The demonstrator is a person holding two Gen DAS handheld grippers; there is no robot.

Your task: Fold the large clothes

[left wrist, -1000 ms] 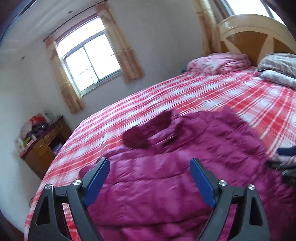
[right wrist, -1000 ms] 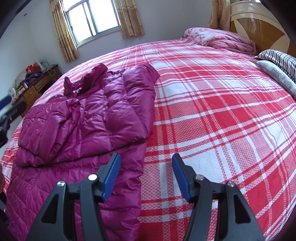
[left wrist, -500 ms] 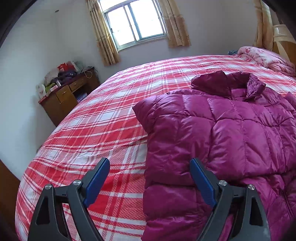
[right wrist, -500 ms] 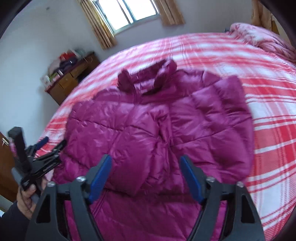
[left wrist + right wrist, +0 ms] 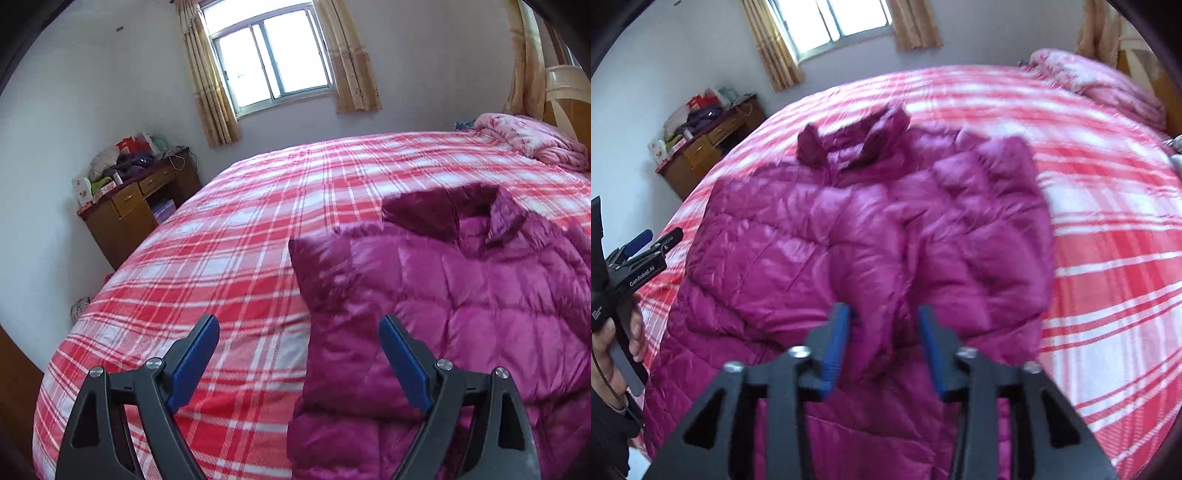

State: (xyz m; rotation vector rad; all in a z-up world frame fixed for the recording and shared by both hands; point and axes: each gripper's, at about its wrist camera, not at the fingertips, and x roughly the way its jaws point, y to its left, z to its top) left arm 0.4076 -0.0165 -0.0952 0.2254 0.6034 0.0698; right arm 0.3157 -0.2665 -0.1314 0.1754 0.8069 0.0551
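A magenta puffer jacket (image 5: pixel 871 236) lies on the red plaid bed, both sleeves folded across its front, collar toward the window. In the left wrist view the jacket (image 5: pixel 461 302) fills the right half. My left gripper (image 5: pixel 299 354) is open and empty, over the jacket's left edge and the bedspread; it also shows at the left of the right wrist view (image 5: pixel 642 247). My right gripper (image 5: pixel 884 328) hovers over the jacket's lower middle, jaws partly closed with a gap, nothing between them. That view is blurred.
The red plaid bed (image 5: pixel 240 240) spreads under everything. A wooden desk (image 5: pixel 136 206) with clutter stands by the far left wall below a curtained window (image 5: pixel 273 55). A folded pink quilt (image 5: pixel 532 140) and the headboard (image 5: pixel 565 99) are at the far right.
The left gripper shifted left, showing more bedspread. The right gripper moved in over the jacket's lower middle and its jaws narrowed.
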